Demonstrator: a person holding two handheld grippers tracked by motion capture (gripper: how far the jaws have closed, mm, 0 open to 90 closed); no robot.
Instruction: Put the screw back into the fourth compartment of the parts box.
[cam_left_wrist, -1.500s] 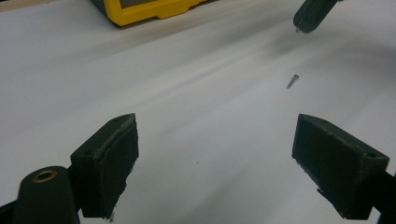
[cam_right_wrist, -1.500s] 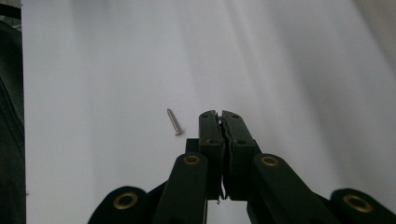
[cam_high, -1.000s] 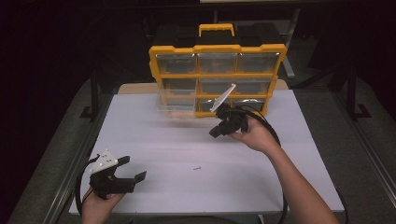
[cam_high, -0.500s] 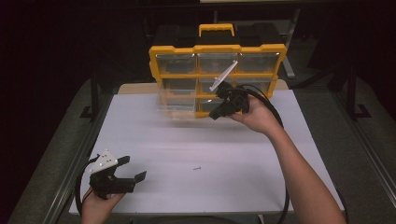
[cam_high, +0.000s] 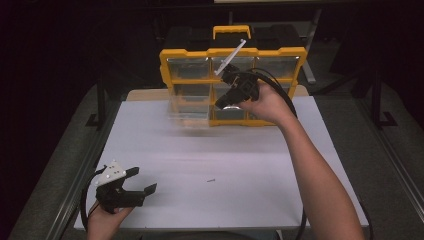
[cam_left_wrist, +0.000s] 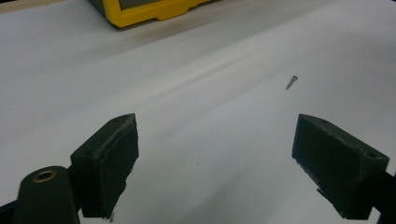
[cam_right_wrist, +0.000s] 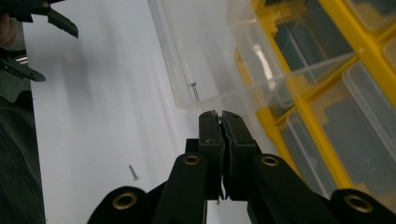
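A yellow organiser (cam_high: 166, 60) with clear drawers stands upright at the back of the white table (cam_high: 260, 165). One clear bin (cam_high: 189, 114) rests on the table in front of its lower left; in the right gripper view this bin (cam_right_wrist: 205, 51) holds a small screw (cam_right_wrist: 194, 91). My right gripper (cam_high: 223, 103) hangs raised before the organiser's middle, its jaws pressed together (cam_right_wrist: 220, 116) with nothing visible between them. A loose screw (cam_high: 211, 180) lies mid-table. My left gripper (cam_high: 145, 180) sits low at the front left, open (cam_left_wrist: 215, 149), with that screw (cam_left_wrist: 292, 82) beyond its right jaw.
Dark floor and metal rails surround the table. The right forearm stretches across the table's right side. Black cables trail from both grippers. A yellow carry handle (cam_high: 231, 30) tops the organiser.
My right gripper has risen and moved back, from near the table to the organiser's middle rows. The left gripper has stayed put.
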